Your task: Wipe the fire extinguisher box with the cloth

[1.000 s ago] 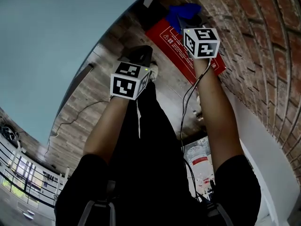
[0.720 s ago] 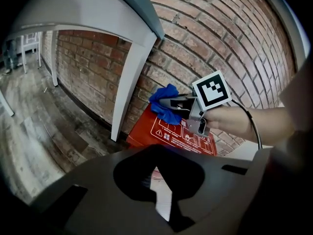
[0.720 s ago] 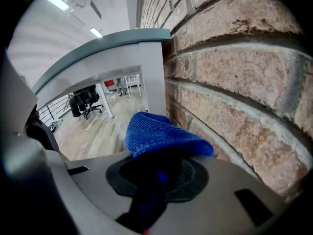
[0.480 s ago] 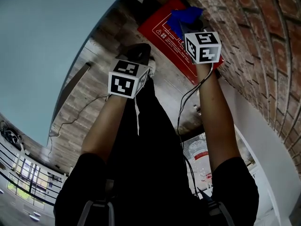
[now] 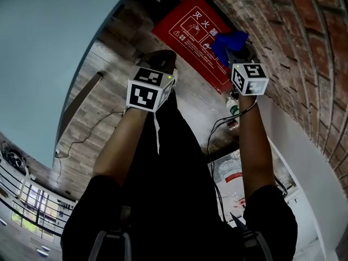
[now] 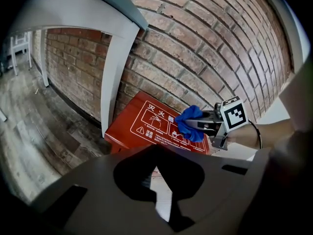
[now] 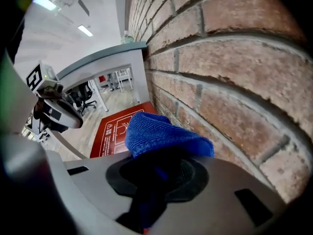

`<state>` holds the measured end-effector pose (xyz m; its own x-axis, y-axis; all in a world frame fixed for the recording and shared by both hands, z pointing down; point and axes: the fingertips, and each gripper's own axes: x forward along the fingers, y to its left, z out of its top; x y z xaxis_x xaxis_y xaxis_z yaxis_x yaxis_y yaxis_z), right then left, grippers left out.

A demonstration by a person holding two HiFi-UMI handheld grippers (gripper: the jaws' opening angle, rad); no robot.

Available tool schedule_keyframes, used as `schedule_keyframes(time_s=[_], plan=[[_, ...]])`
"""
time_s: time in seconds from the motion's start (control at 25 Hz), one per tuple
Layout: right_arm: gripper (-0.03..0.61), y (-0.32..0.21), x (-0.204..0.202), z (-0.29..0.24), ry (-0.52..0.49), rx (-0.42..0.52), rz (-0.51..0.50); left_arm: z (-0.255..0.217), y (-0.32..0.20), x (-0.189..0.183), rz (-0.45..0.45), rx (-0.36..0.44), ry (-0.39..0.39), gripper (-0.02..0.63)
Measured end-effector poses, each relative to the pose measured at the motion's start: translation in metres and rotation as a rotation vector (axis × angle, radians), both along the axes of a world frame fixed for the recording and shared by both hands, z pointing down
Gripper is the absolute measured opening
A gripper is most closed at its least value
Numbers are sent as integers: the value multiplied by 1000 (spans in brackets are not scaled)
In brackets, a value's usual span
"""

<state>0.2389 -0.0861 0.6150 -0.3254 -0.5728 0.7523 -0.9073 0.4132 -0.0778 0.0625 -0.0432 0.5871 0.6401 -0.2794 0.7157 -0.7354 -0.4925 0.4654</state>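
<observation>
While pinched tight in the right claw, blue cloth over the far end of the red fire extinguisher box; contact not clear. Box at the floor's edge, against the brick wall. Left claw closed, empty, well apart.

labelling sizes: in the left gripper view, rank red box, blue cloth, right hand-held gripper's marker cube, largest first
1. red box, clearly largest
2. blue cloth and marker cube: look about alike, so unranked
</observation>
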Motion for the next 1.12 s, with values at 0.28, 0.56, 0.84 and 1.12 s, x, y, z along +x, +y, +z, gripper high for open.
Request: schedule_keyframes(time_s=[0.28,0.56,0.84,1.12], plan=[[97,40,51,3,27,-55,61,4,2,6,-3,-9,-17,5],[97,80,90,7,-12,-90,217,6,2,15,13,-8,-13,5],[97,110,65,9,-17,-111,209,7,2,17,20,-11,-10,5],[97,108,36,12,26,-119,104,11,1,19,15,-15,-8,5]])
